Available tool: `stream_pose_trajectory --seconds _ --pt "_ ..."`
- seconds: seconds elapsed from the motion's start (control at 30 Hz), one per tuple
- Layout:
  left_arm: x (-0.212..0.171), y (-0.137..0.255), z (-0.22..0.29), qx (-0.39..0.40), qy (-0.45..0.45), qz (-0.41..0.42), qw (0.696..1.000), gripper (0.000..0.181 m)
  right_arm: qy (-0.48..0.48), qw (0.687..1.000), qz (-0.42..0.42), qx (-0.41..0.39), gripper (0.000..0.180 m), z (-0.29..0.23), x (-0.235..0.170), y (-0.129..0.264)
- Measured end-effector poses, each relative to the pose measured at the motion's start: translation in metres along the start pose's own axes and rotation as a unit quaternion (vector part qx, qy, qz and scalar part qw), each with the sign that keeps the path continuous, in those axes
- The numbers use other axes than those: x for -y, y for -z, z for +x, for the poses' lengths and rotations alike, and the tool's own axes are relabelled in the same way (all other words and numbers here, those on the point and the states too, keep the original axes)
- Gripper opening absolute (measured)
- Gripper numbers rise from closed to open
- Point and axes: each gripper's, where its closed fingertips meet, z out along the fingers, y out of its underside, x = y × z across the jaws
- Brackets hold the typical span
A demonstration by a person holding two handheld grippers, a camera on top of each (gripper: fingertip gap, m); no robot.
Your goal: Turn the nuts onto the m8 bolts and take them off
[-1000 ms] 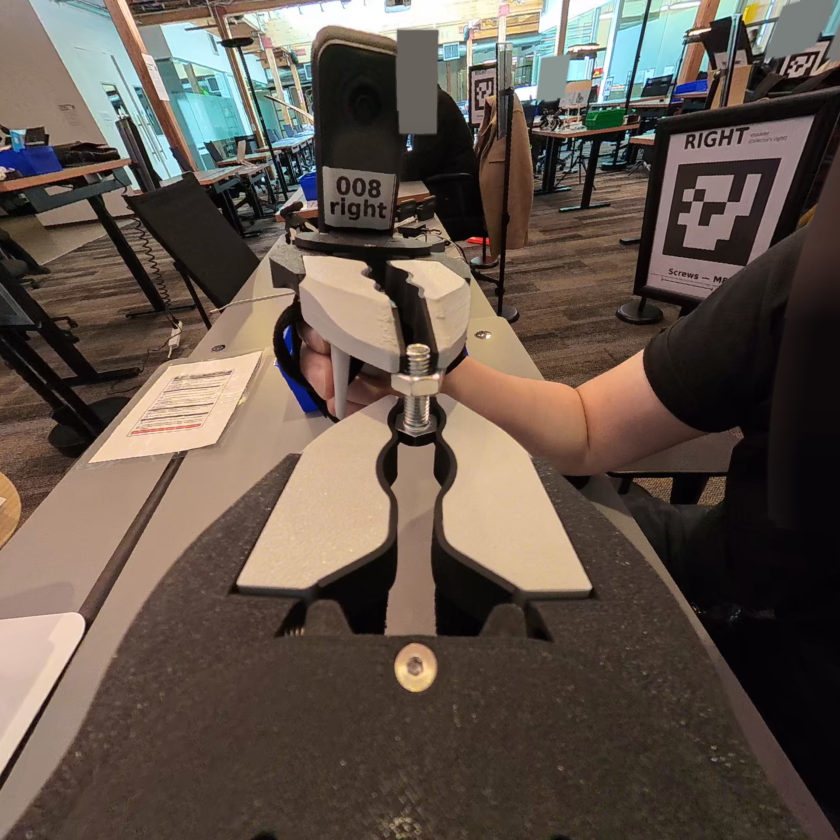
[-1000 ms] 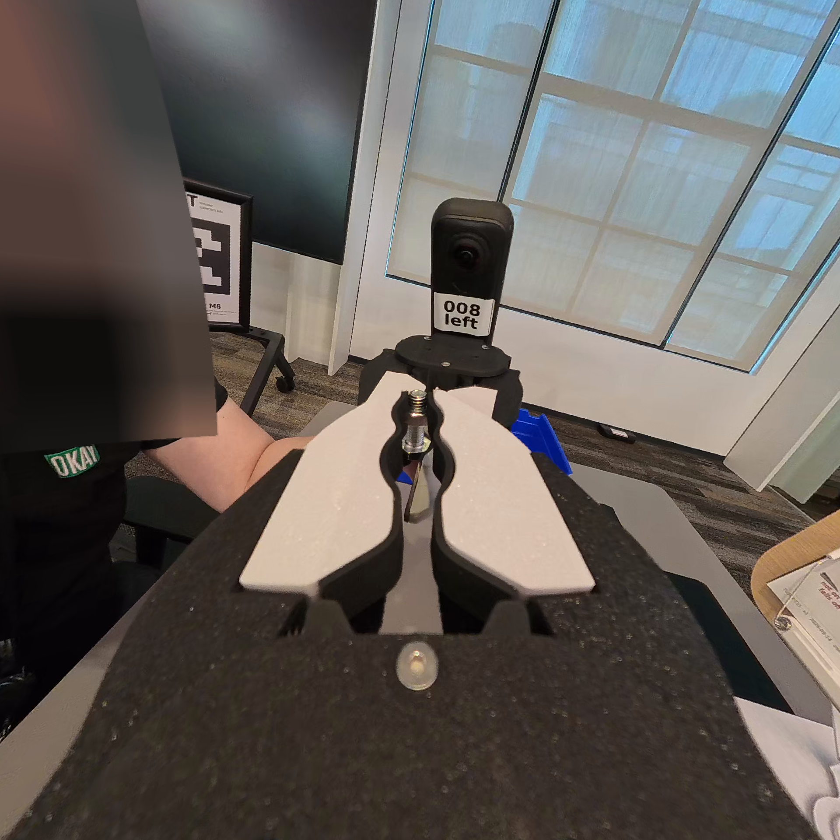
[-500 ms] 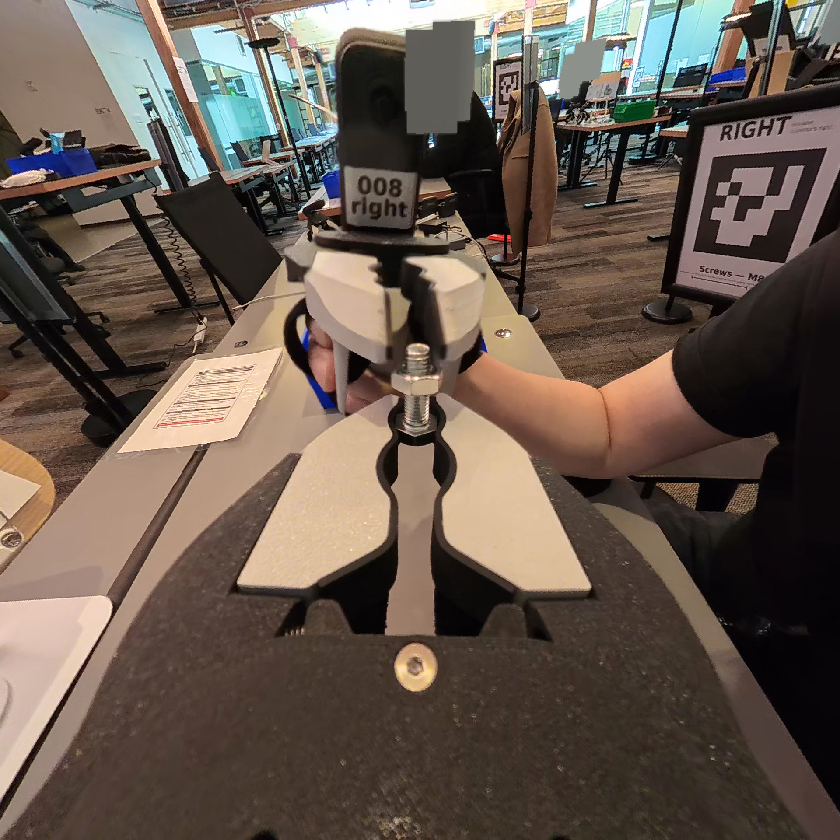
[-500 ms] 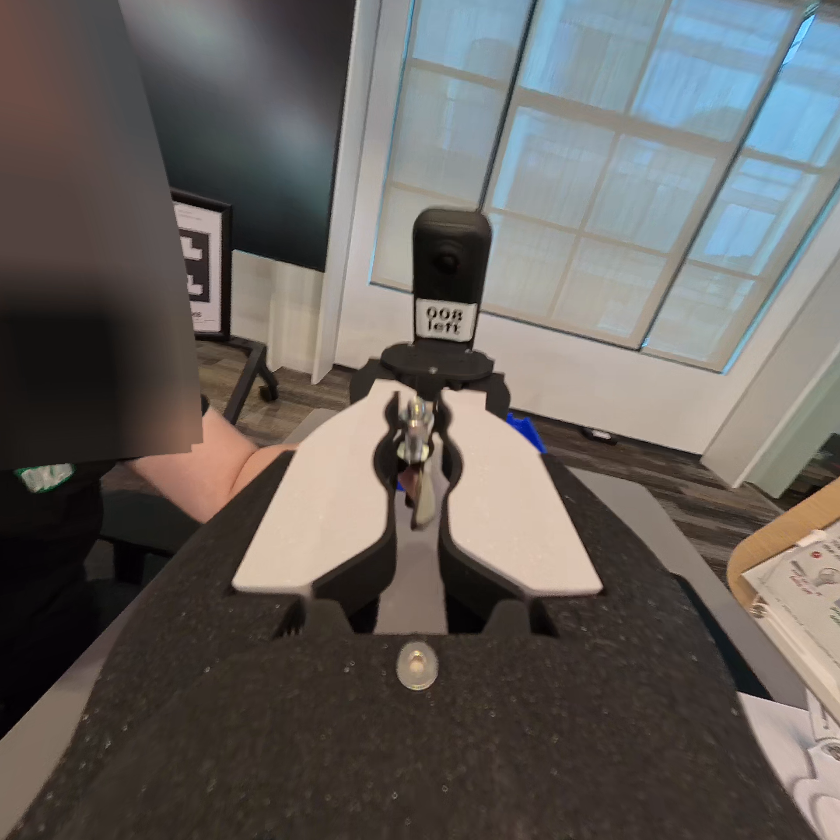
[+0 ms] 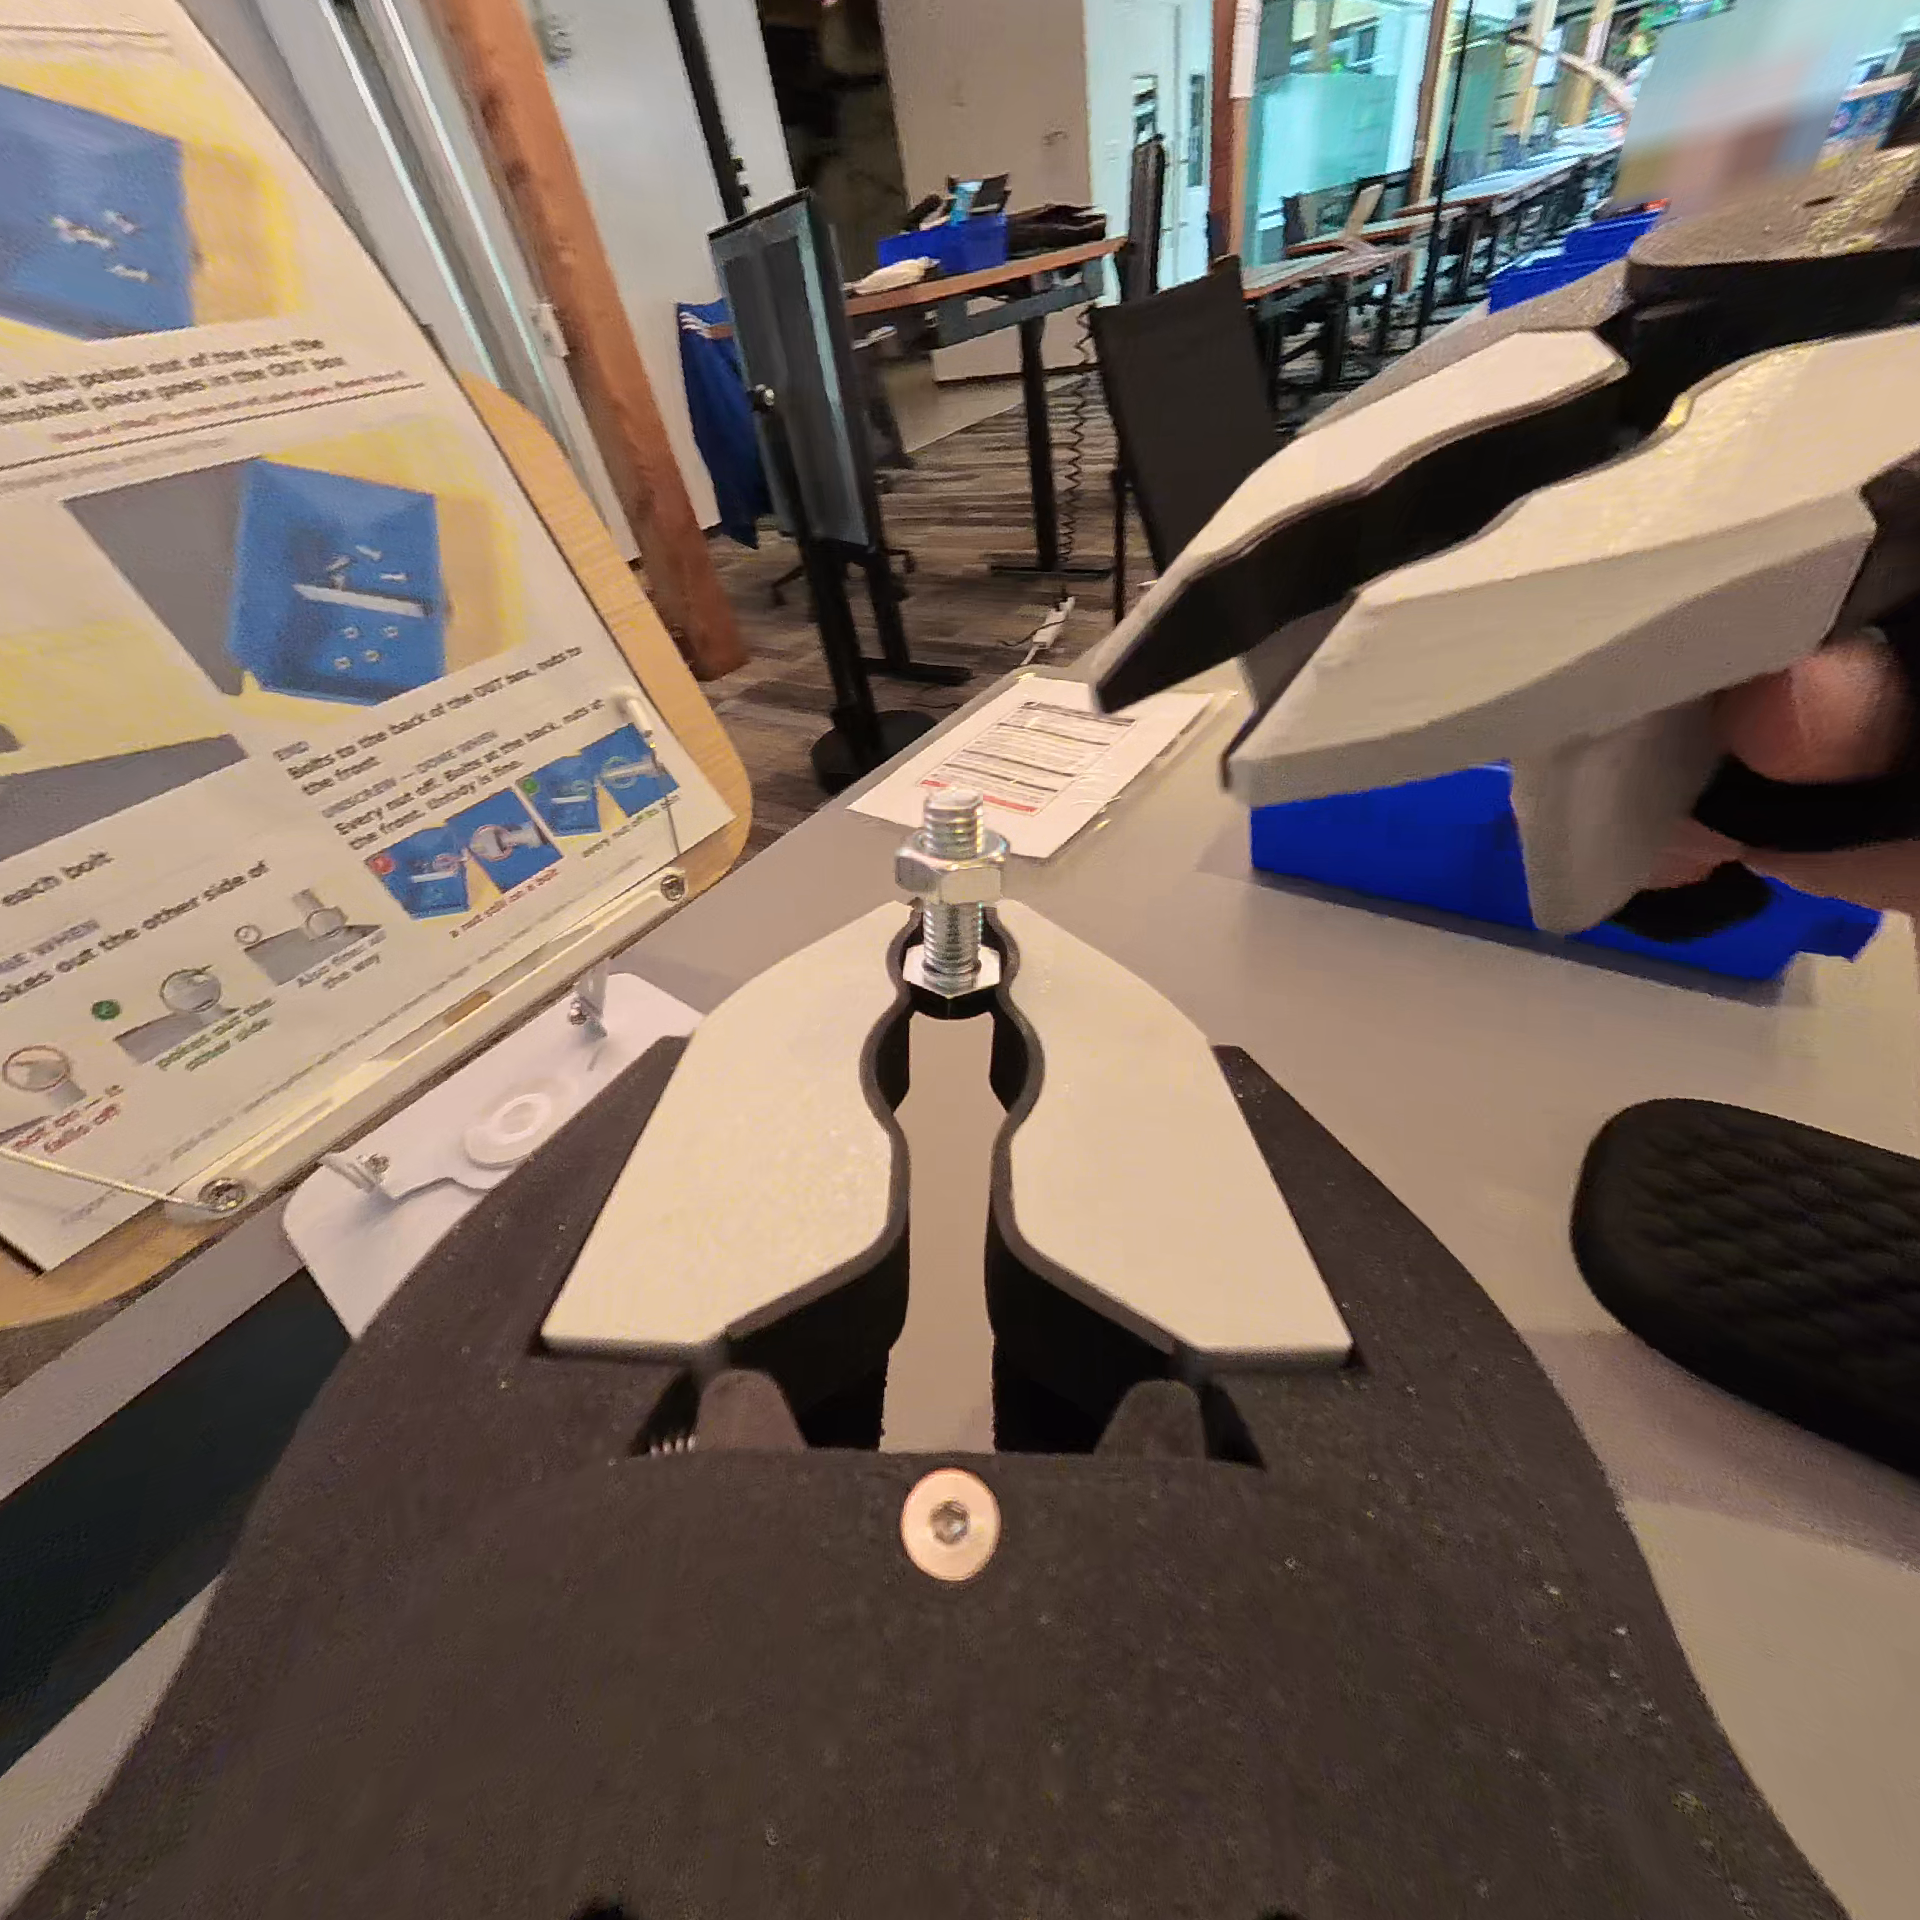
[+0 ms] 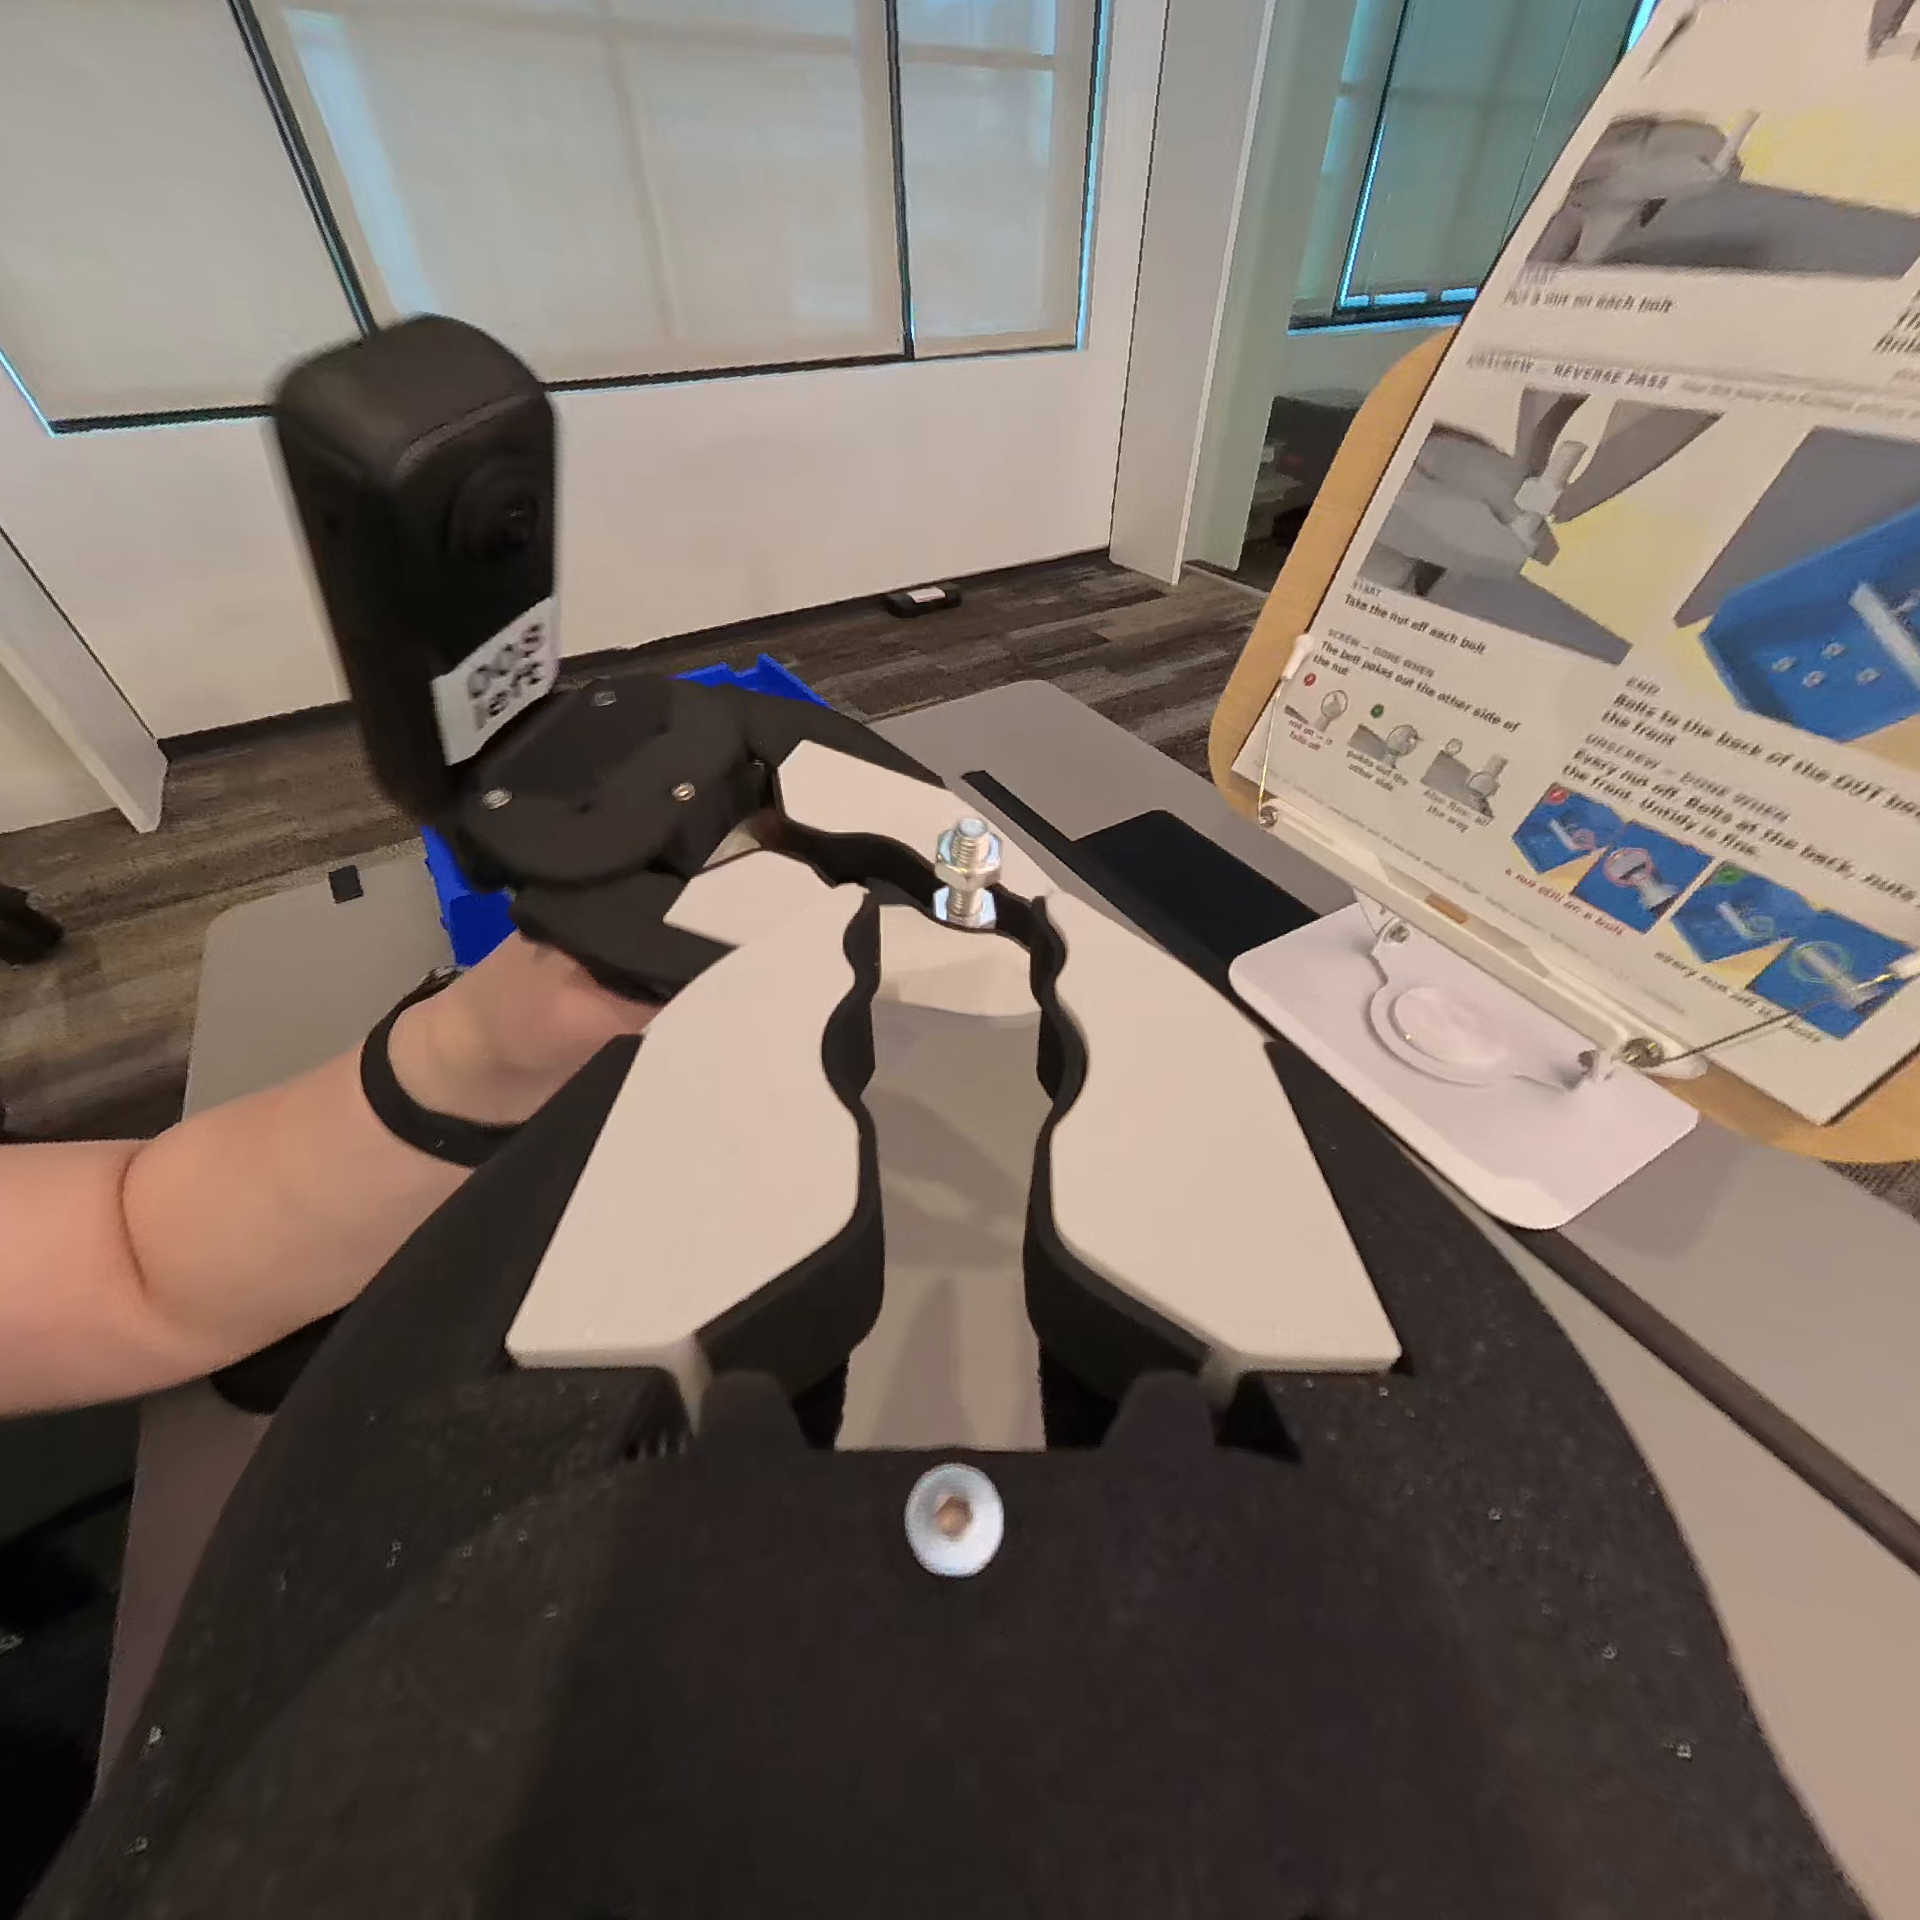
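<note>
A silver M8 bolt point(image 5: 951, 935) stands upright with its head clamped in my left gripper point(image 5: 951, 927), which is shut on it. A hex nut point(image 5: 951, 868) sits on the thread near the top, with the bolt tip poking out above it. My right gripper point(image 5: 1174, 727) is open and empty, up and to the right of the bolt, not touching it. In the right wrist view the right gripper point(image 6: 953, 920) is spread wide, and the bolt point(image 6: 966, 883) with its nut point(image 6: 966, 854) shows just beyond the tips, held by the left gripper's fingers point(image 6: 831, 790).
An instruction board point(image 5: 312, 623) on a white stand point(image 6: 1455, 1091) rises close by on the left gripper's side. A blue bin point(image 5: 1455, 862) sits on the grey table point(image 5: 1299, 1039) under the right gripper. A paper sheet point(image 5: 1039, 769) lies beyond, and a black pad point(image 5: 1766, 1247) lies at the right. The gap from one gripper's tips to the other's is roughly 5 cm.
My right gripper has opened, let go of the nut and drawn back from the bolt. Both grippers have swung toward the instruction board. The left gripper still holds the bolt.
</note>
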Motion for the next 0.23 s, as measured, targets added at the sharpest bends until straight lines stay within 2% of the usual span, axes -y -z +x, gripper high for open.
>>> stream_pose_trajectory --seconds 0.23 --pt "-0.004 -0.007 0.011 -0.008 -0.008 -0.009 1.000 0.010 -0.002 1.000 -0.008 -0.016 0.027 0.010 -0.011 -0.016"
